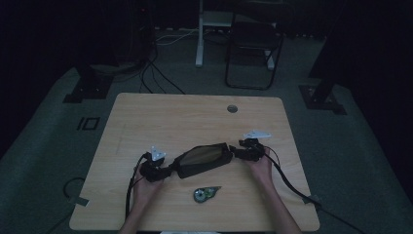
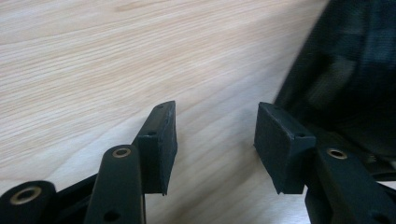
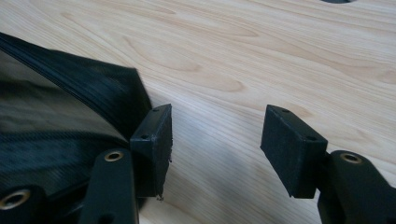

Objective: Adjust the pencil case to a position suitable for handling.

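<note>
I have a gripper at each end of the black pouch (image 1: 203, 160), which lies slantwise on the bench (image 1: 160, 117) near its front middle. The left gripper (image 1: 168, 171) stands at the pouch's lower left end and the right gripper (image 1: 237, 150) at its upper right end, so that the two can work the ends against each other, most likely to spread or steady the mouth.

State of the fingers:
- Left: the fingers (image 2: 159, 140) stand apart. In the left gripper view bare bench shows between them, and the pouch fabric (image 2: 345, 70) lies just beside and behind the right-hand finger, not between the two. Nothing is clamped.
- Right: the fingers (image 3: 292, 149) stand apart. In the right gripper view the pouch corner (image 3: 93, 98) lies against the outer side of the left-hand finger; the gap holds only bench. Nothing is clamped.

Contents: the pouch's upper face looks translucent or open from the high view, with a lighter brownish interior. I cannot tell whether anything lies inside it; the light is too low.

A small teardrop-shaped dispenser (image 1: 204, 193), which looks like a correction-tape roller, lies on the bench just in front of the pouch, apart from it and from both grippers. I judge it a candidate for going into the pouch.

A round grommet hole (image 1: 232, 108) sits in the bench near the far edge, well apart from the work.
</note>
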Motion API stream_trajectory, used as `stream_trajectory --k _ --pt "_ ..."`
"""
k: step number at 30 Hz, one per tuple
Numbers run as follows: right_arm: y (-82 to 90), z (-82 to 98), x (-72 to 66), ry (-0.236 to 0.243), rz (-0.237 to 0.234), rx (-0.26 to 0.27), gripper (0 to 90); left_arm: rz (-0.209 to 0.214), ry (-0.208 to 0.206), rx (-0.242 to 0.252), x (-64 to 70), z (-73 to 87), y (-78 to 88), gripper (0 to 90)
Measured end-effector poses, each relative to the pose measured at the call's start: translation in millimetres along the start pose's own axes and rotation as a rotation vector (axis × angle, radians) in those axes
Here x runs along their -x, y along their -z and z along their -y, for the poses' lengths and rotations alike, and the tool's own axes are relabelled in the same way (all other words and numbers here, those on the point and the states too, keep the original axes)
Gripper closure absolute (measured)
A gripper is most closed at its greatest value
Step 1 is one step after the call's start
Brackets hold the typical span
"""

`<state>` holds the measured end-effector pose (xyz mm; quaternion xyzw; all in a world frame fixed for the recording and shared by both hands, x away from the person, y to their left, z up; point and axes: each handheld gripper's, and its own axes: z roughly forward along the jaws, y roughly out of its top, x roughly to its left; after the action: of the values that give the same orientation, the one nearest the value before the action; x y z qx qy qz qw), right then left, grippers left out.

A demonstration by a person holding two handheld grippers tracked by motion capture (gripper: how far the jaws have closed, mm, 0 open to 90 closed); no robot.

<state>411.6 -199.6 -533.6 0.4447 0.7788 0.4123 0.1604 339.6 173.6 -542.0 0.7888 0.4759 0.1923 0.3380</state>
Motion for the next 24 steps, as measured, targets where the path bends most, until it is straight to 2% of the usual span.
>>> stream_trajectory --k 6,11,19,24 --pt "9.4 10.6 9.1 0.022 0.054 -0.02 39.5 0.015 0.021 0.048 -12.3 -2.4 12.2 48.3" --pt "17.4 21.7 14.2 0.058 0.097 -0.054 36.0 0.054 -0.031 0.091 -14.5 -7.1 26.0 47.0" --pt "24.4 36.7 18.0 0.093 0.11 -0.106 28.8 0.102 -0.073 0.122 -11.7 -4.5 42.3 44.7" --pt "27.0 41.4 22.8 0.074 0.088 -0.09 26.5 0.139 -0.088 0.146 -7.5 -3.2 47.9 42.6"
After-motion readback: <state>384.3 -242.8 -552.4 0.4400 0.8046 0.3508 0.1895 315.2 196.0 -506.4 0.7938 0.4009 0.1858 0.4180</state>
